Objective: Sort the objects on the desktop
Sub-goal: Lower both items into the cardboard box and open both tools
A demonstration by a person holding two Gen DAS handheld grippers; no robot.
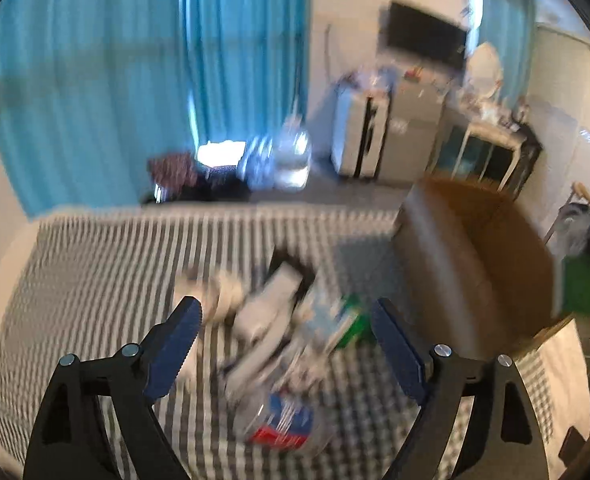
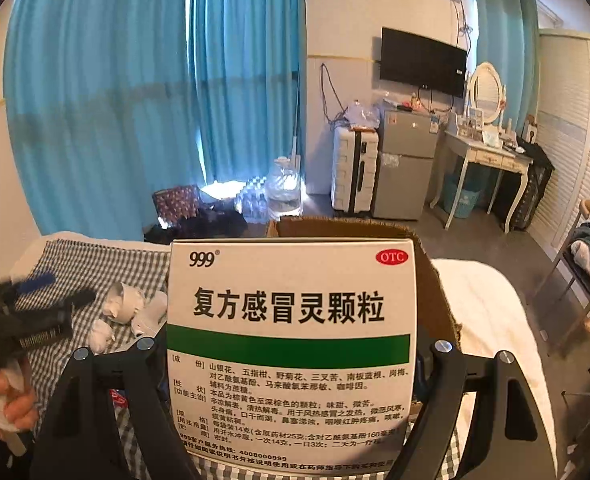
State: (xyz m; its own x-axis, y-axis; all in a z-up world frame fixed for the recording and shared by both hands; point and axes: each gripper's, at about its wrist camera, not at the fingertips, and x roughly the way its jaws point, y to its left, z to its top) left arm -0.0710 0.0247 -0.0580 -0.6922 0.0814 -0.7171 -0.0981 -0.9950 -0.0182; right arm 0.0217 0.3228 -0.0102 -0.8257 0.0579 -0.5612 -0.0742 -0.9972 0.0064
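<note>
My right gripper (image 2: 291,344) is shut on a white and green 999 medicine box (image 2: 291,344), held upright in front of an open cardboard box (image 2: 435,280). My left gripper (image 1: 285,320) is open and empty above a blurred pile of objects (image 1: 279,332) on the checked cloth (image 1: 95,280): white packets, a green and white item, and a red and blue packet (image 1: 287,424). The cardboard box (image 1: 475,264) stands to the right of the pile. The left gripper also shows at the left edge of the right wrist view (image 2: 35,312), near crumpled white items (image 2: 127,304).
Blue curtains (image 2: 135,100), a white suitcase (image 2: 353,168), a small fridge (image 2: 407,160), a dressing table (image 2: 487,160) and a chair with clothes (image 2: 587,248) stand beyond the bed. Bags and bottles (image 2: 263,196) lie on the floor by the curtain.
</note>
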